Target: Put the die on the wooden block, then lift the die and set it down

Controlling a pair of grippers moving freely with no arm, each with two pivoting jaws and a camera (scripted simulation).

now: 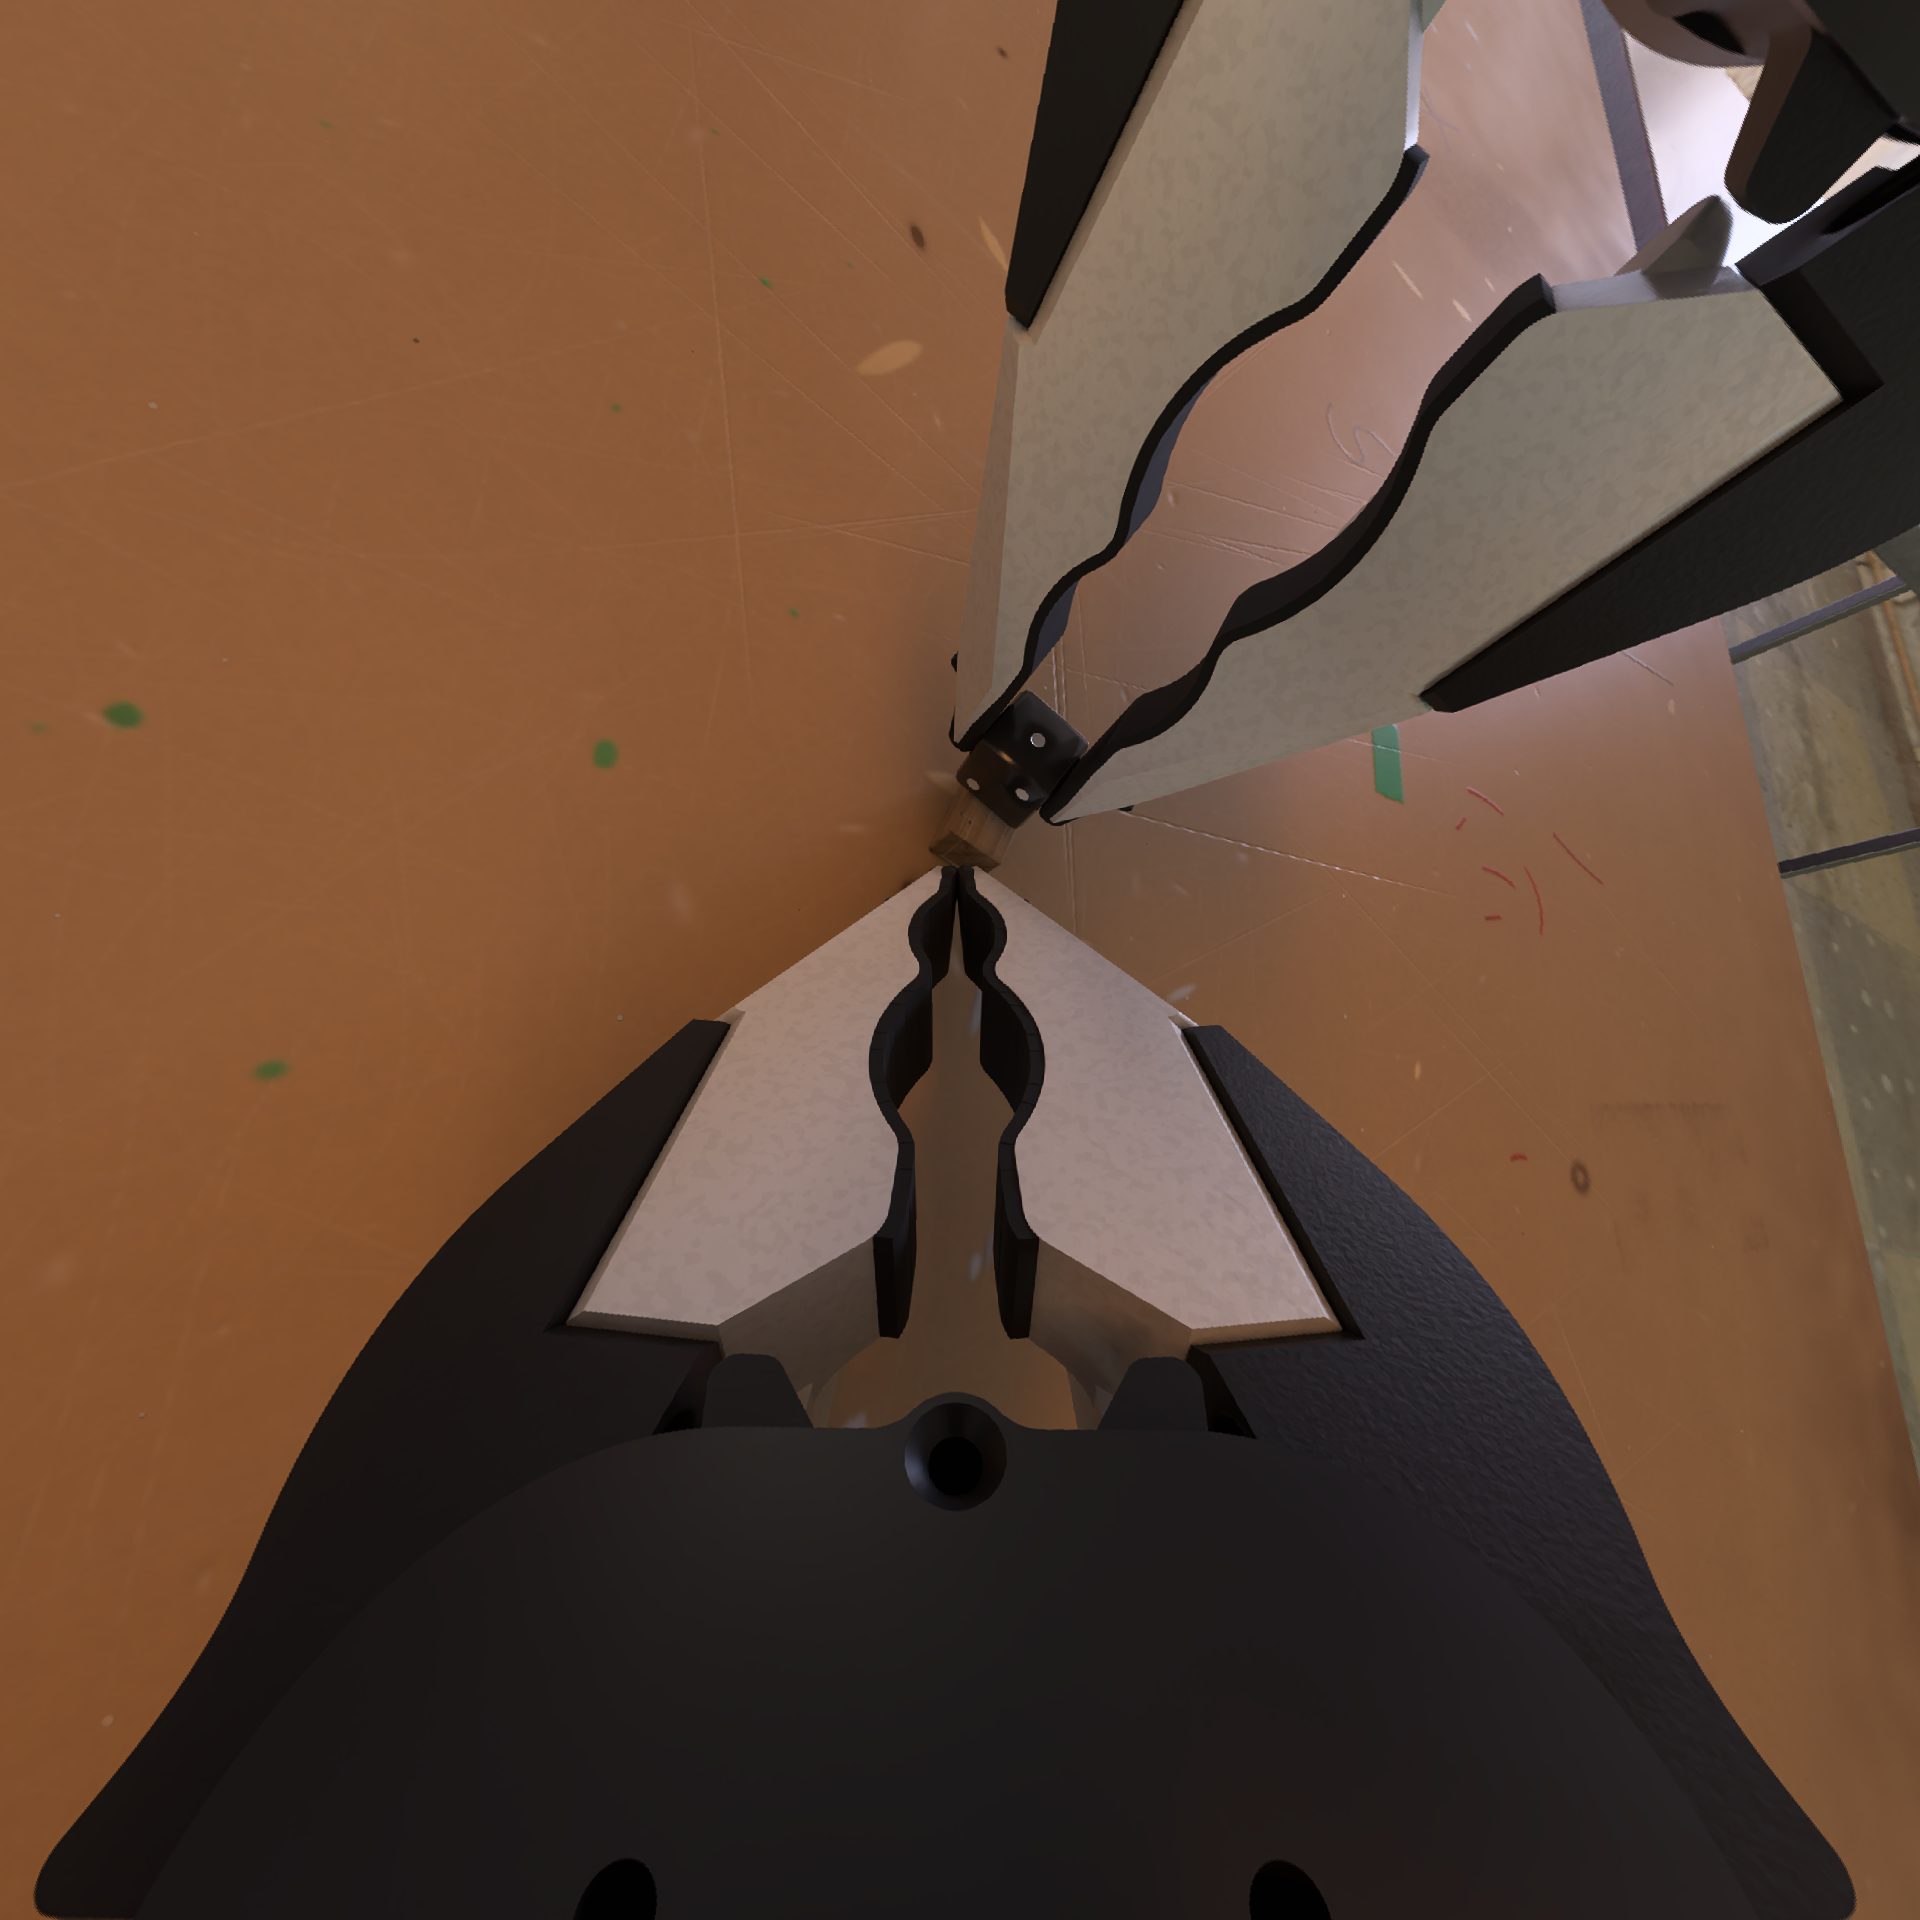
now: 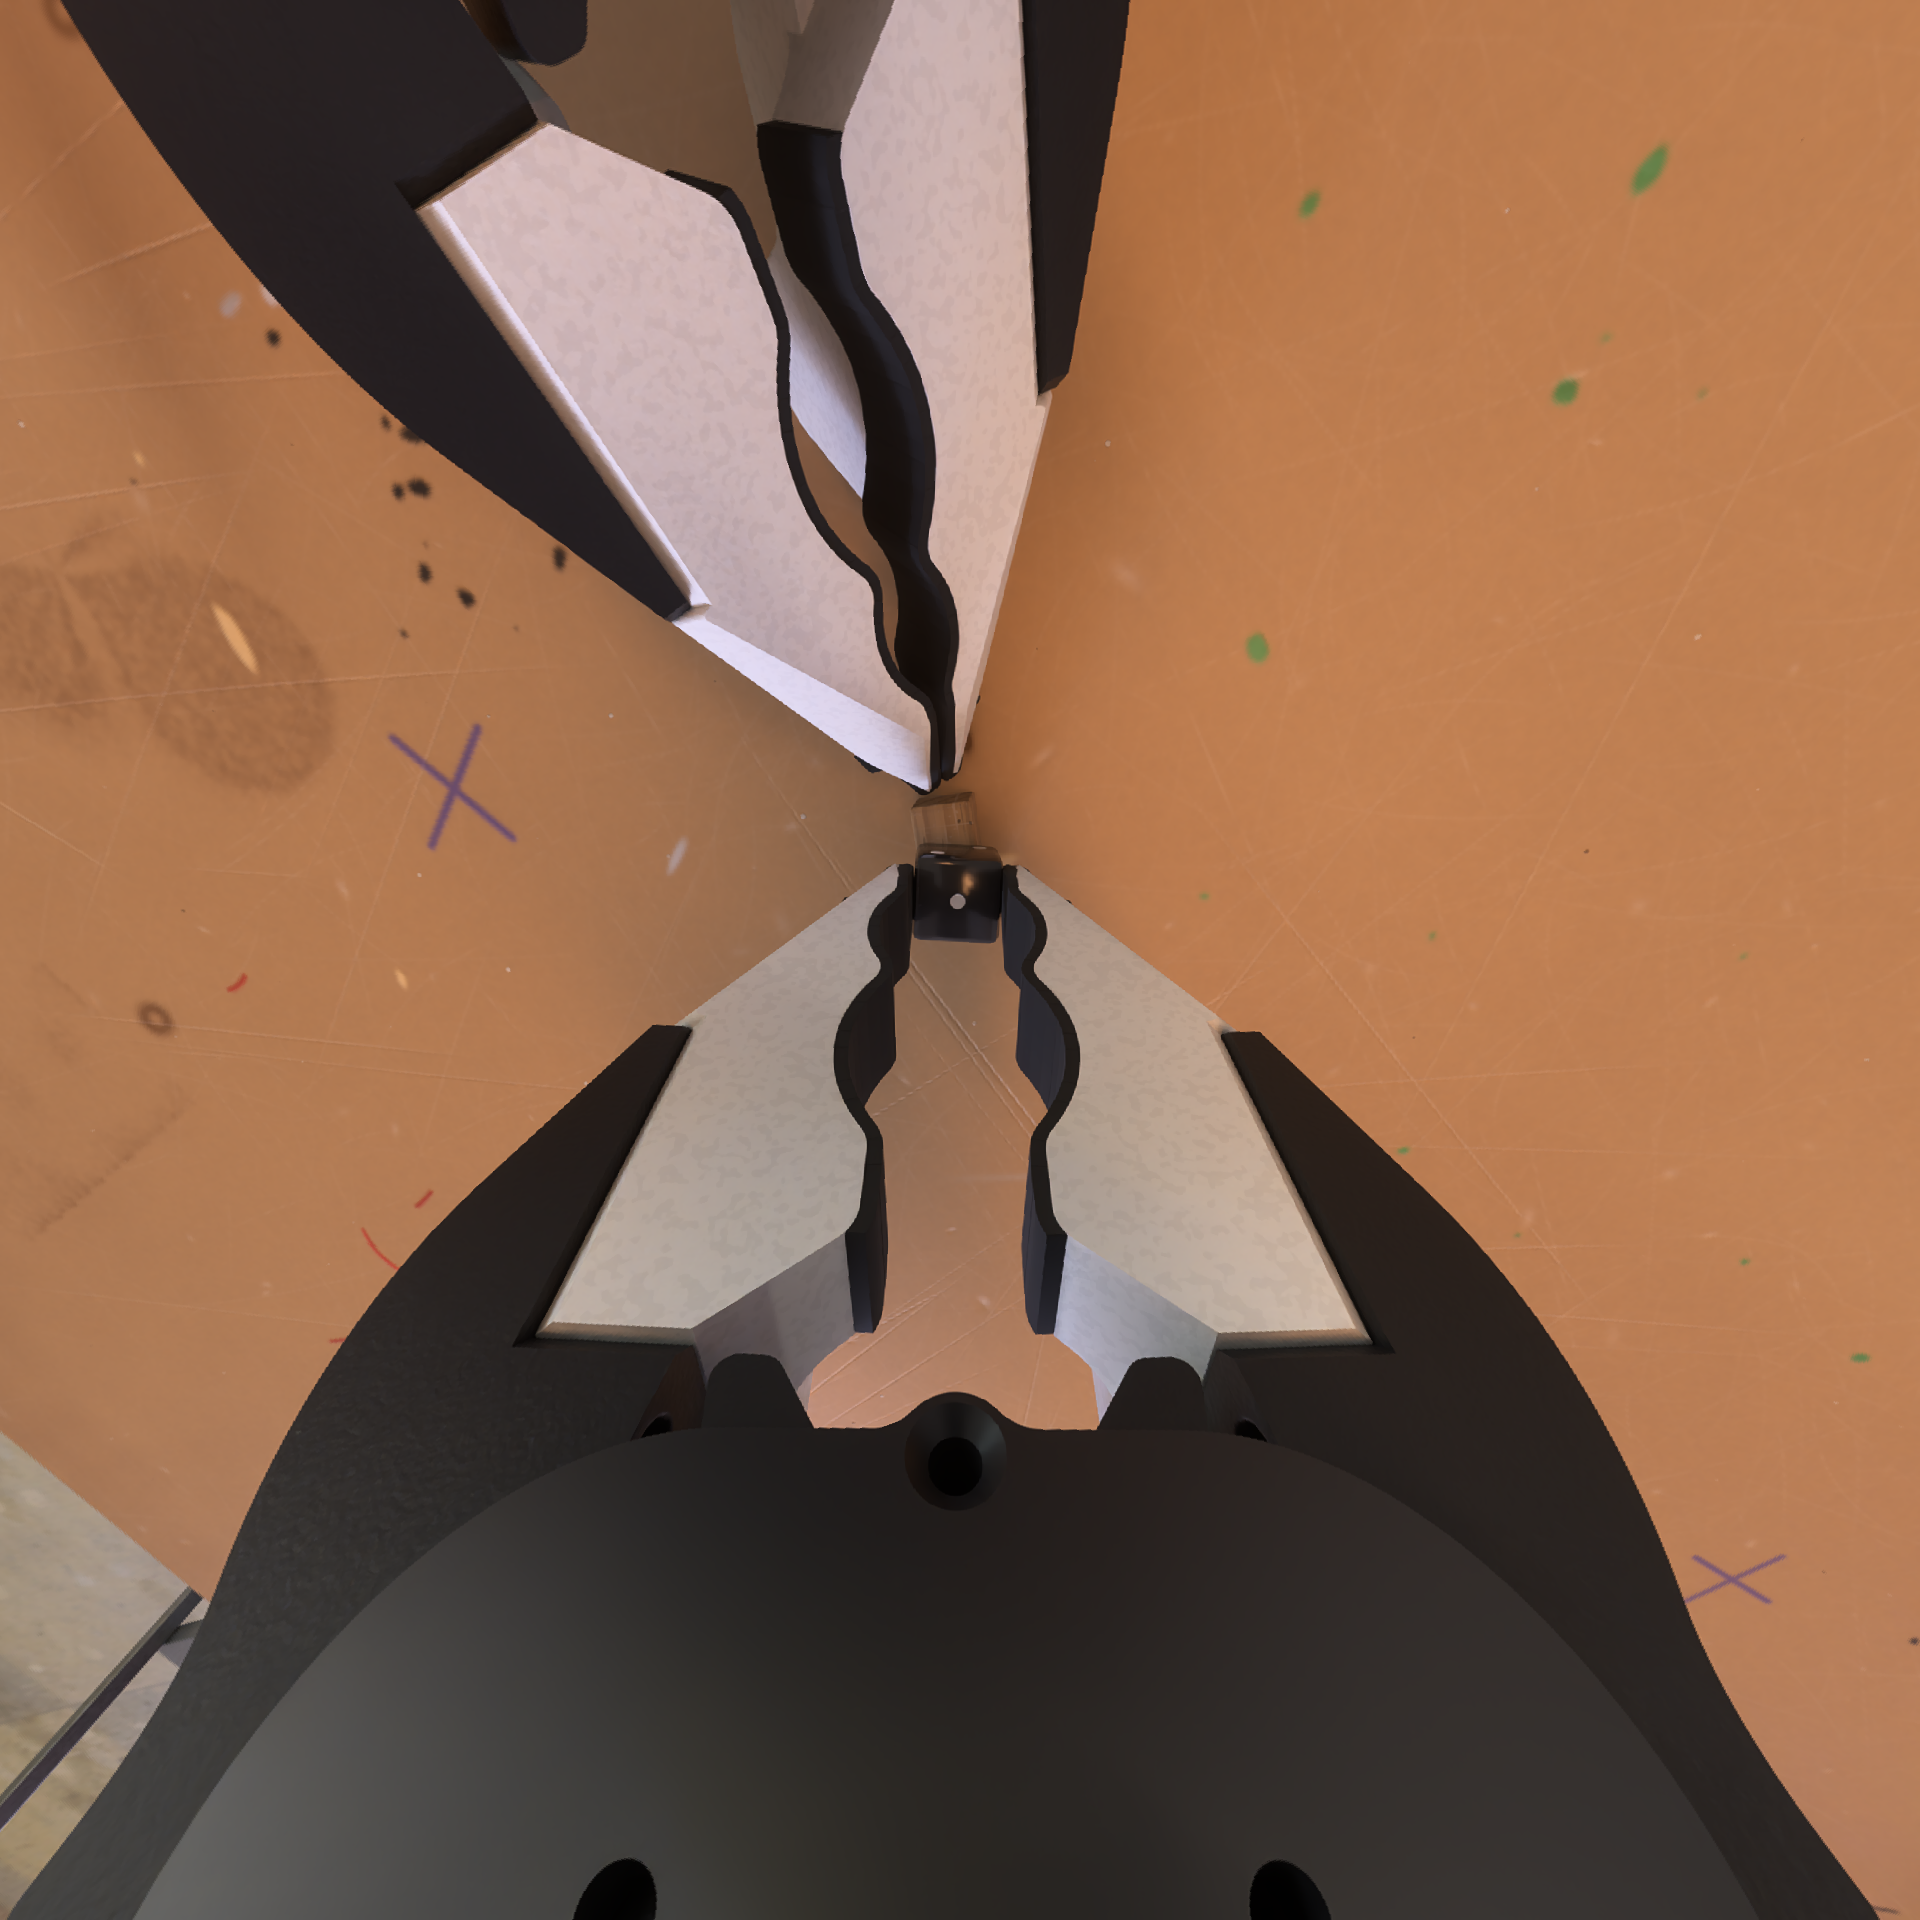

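Note:
A small black die with white pips is gripped between the tips of my right gripper, which reaches in from the upper right in the left wrist view. The die sits directly over a small wooden block on the table; I cannot tell whether they touch. My left gripper is shut and empty, with its tips just in front of the block. In the right wrist view, my right gripper is shut on the die. The block lies just beyond it, and the left gripper comes down from the top.
The orange-brown tabletop is scratched and has green specks. Purple crosses are marked on it. The table edge runs along the right of the left wrist view, next to a green tape strip, with floor beyond.

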